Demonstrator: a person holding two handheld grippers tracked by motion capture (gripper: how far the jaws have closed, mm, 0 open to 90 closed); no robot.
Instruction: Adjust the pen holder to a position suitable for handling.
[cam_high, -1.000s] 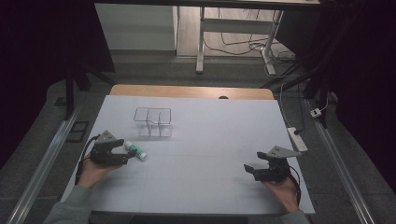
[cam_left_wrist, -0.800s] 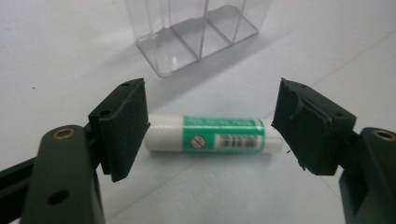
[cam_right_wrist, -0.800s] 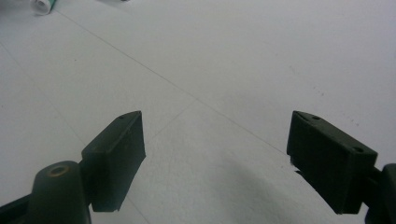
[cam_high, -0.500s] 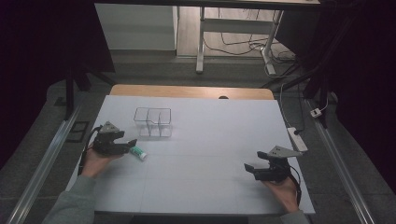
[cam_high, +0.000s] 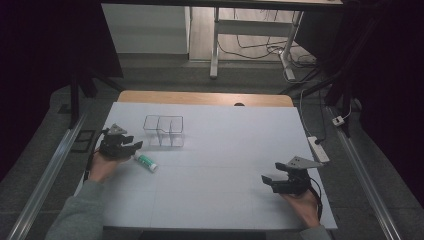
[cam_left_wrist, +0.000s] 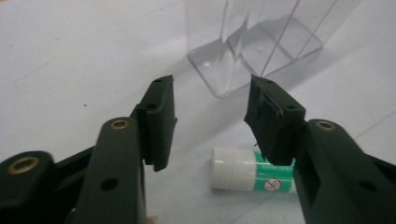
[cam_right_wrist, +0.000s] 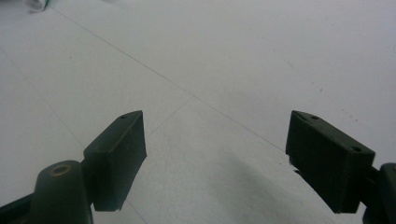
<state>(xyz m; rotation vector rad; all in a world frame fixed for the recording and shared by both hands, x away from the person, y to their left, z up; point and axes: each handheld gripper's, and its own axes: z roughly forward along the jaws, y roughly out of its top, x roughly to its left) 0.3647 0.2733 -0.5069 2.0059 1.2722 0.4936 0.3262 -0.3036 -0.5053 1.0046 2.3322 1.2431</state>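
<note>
Over on the left side of the white table (cam_high: 215, 165), your left hand (cam_high: 102, 167) has the left gripper (cam_high: 131, 146) sitting low over the surface, with your grey sleeve (cam_high: 75, 215) coming in from the bottom corner. Its jaws are spread pretty wide and there's nothing between them. In the left gripper view, the little tube (cam_left_wrist: 252, 175) with the white cap and green label is lying flat on its side just under and past the jaw on the right, cap pointing toward the gap; I can't tell if that jaw is actually touching it. From the high view the tube (cam_high: 146, 162) is just beside the gripper, on the near side of it.

A bit further back there's the clear plastic box (cam_high: 164, 130), split into compartments, standing upright and looking empty. In the left gripper view the box (cam_left_wrist: 254, 44) is straight ahead beyond the jaw tips, not touching the tube.

Way over on the right, well apart from all that, your right hand (cam_high: 302, 205) holds the right gripper (cam_high: 268, 181) near the table's front corner. Its jaws are wide apart too, gripping nothing, just bare white tabletop (cam_right_wrist: 233, 70) in front of them.
</note>
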